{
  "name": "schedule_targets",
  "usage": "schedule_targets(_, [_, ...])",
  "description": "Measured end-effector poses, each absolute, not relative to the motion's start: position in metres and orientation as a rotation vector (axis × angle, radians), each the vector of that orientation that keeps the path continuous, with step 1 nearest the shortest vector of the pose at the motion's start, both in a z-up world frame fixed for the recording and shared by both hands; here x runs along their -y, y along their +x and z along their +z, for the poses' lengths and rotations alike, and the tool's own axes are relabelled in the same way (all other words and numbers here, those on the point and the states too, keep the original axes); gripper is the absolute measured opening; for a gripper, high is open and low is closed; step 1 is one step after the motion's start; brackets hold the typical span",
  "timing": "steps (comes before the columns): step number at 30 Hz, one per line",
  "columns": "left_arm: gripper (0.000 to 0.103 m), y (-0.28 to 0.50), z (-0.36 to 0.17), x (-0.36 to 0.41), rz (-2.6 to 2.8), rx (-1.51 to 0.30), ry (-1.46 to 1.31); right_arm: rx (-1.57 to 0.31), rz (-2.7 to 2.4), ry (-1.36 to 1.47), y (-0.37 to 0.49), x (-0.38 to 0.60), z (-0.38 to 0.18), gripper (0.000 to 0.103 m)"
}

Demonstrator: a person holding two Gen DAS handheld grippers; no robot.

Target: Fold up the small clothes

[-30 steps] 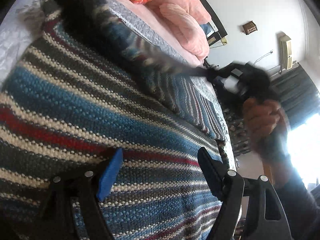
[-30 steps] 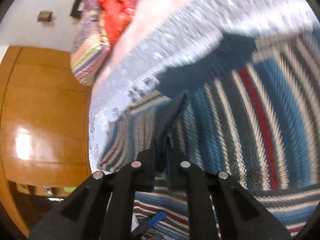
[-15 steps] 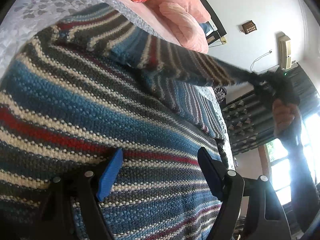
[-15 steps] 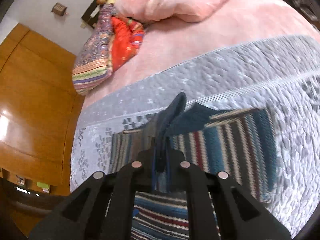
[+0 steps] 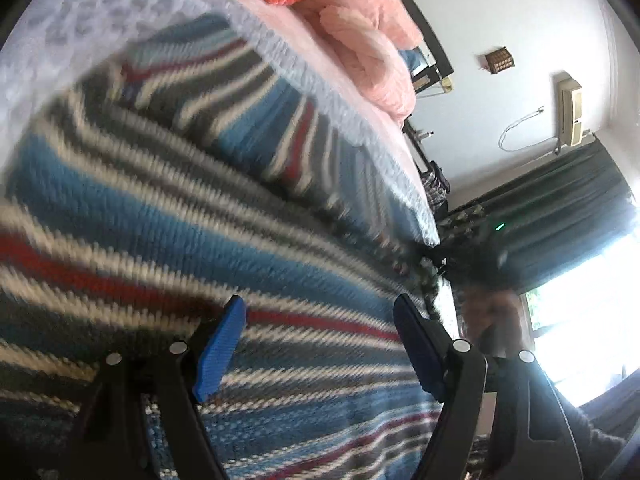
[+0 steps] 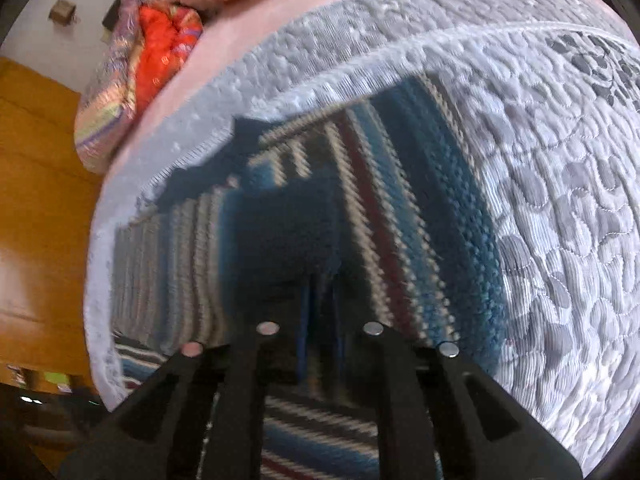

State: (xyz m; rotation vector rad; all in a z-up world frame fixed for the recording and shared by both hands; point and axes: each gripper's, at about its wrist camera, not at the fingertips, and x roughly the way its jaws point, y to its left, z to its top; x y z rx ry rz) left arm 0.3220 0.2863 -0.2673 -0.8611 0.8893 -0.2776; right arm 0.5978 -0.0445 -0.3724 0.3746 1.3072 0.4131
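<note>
Item 1 – striped knit sweater (image 5: 168,216): blue/grey/white/red stripes, lies spread on bed w/ quilted grey-white bedspread (image 6: 560,200). Landmark for all entries below. One part, prob. a sleeve (image 6: 280,216), lies laid across the body w/ its stripes running crosswise to the body stripes. Judged: fold-in step underway, so garment narrows before final folds.

Item 2 – left gripper (image 5: 316,344): just above sweater body, fingers spread wide apart, blue pad (image 5: 218,350) visible, nothing between them. Judged: parked low over the fabric, either to pin the body flat or ready for next pinch.

Item 3 – right gripper (image 6: 318,332): at sweater's near edge, over the shadowed folded part. Fingers look nearly together, narrow gap; frame blurred and dark there, so cannot tell whether cloth is pinched or let go. In left wrist view a hand (image 5: 492,316) shows at sweater's far right edge, blurred.

Item 4 – pink blanket (image 5: 372,48): beyond sweater, toward head of bed. Away from work area.

Item 5 – orange-red cloth (image 6: 160,44) w/ multicolour striped bundle: beyond sweater, far corner of bed. Not in play.

Item 6 – wooden wardrobe (image 6: 36,200): off bed, left of sweater in right wrist view.

Status est.: early-mid; the rest of the sweater lies spread, unfolded.
</note>
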Motion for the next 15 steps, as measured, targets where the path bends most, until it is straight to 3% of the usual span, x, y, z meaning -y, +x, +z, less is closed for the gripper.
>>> schedule_targets(1, [0.076,0.327,-0.257,-0.289,-0.276,-0.879,-0.838,-1.300,0.420,0.387,0.599,0.047,-0.369,0.015])
schedule_targets(5, [0.078,0.376,-0.203,-0.322,-0.268,-0.797,-0.711,-1.185,0.437,0.469,0.609,0.063,-0.337,0.016])
schedule_targets(8, [0.080,0.436,-0.194,-0.358,-0.290,-0.831,-0.751,-1.192,0.487,0.522,0.626,0.060,-0.334,0.016])
schedule_targets(12, [0.079,0.505,-0.231,-0.382,-0.266,-1.017,-0.776,-1.304,0.572,0.596,0.645,0.041,-0.368,0.016])
schedule_targets(15, [0.076,0.527,-0.274,-0.390,-0.217,-1.159,-0.744,-1.364,0.544,0.526,0.646,0.034,-0.391,0.000])
